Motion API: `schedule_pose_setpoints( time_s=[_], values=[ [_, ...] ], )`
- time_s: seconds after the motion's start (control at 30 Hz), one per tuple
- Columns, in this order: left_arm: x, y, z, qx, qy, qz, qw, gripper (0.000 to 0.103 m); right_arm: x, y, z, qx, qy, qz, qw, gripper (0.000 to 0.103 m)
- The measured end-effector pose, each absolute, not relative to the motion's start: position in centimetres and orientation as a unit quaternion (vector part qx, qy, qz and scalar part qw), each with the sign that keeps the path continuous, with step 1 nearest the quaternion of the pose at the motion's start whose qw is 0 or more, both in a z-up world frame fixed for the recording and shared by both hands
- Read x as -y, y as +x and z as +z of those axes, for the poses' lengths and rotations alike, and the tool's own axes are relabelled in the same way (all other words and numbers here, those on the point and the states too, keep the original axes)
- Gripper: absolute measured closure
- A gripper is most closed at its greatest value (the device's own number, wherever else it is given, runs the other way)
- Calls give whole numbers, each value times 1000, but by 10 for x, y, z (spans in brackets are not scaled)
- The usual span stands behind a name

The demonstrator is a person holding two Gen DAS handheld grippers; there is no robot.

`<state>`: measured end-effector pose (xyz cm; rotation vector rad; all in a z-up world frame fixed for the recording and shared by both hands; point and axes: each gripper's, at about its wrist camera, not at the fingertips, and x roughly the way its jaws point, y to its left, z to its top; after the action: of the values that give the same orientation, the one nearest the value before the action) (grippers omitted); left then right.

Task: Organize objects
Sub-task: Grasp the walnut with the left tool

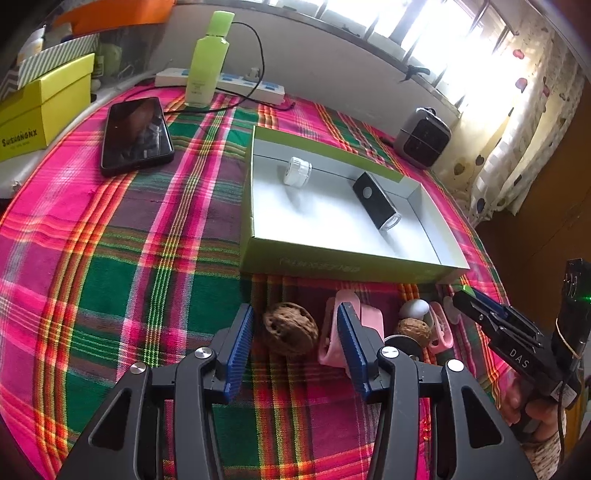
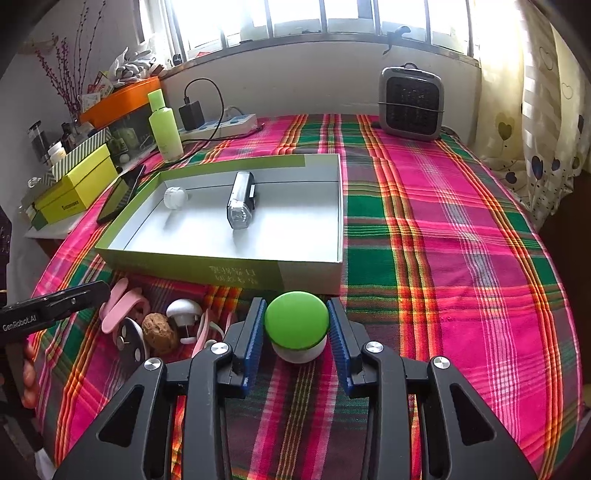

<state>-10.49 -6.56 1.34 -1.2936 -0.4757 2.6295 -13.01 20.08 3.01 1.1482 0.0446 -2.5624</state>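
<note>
Right gripper [image 2: 297, 325] pinching green-capped mushroom toy [image 2: 297, 320] just before green box [image 2: 221, 269]. Left gripper [image 1: 295, 325] spreading wide around walnut [image 1: 290, 328], pads apparently not touching it.

Bright barred window [image 2: 295, 18], plaid tablecloth [image 2: 461, 229], flowered curtain [image 2: 535, 147], small heater [image 2: 412, 103] by wall.
</note>
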Motion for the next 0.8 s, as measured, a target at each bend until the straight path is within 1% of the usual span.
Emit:
schedule_pose_setpoints(
  time_s=[0.17, 0.23, 0.3, 0.5, 0.8],
  values=[
    [68, -103, 14, 160, -433, 883, 82, 59, -197, -128, 31, -15, 403, -899, 170, 68],
    [70, -102, 14, 160, -433, 884, 80, 64, -196, -127, 31, -16, 403, -899, 172, 68],
    [72, -101, 13, 161, -433, 884, 72, 67, -195, -126, 31, -15, 403, -899, 173, 68],
    [75, -100, 11, 166, -435, 882, 71, 67, -196, -126, 32, -12, 402, -899, 172, 68],
    [68, -102, 9, 134, -433, 889, 58, 67, -195, -126, 31, -12, 404, -898, 173, 68]
  ],
)
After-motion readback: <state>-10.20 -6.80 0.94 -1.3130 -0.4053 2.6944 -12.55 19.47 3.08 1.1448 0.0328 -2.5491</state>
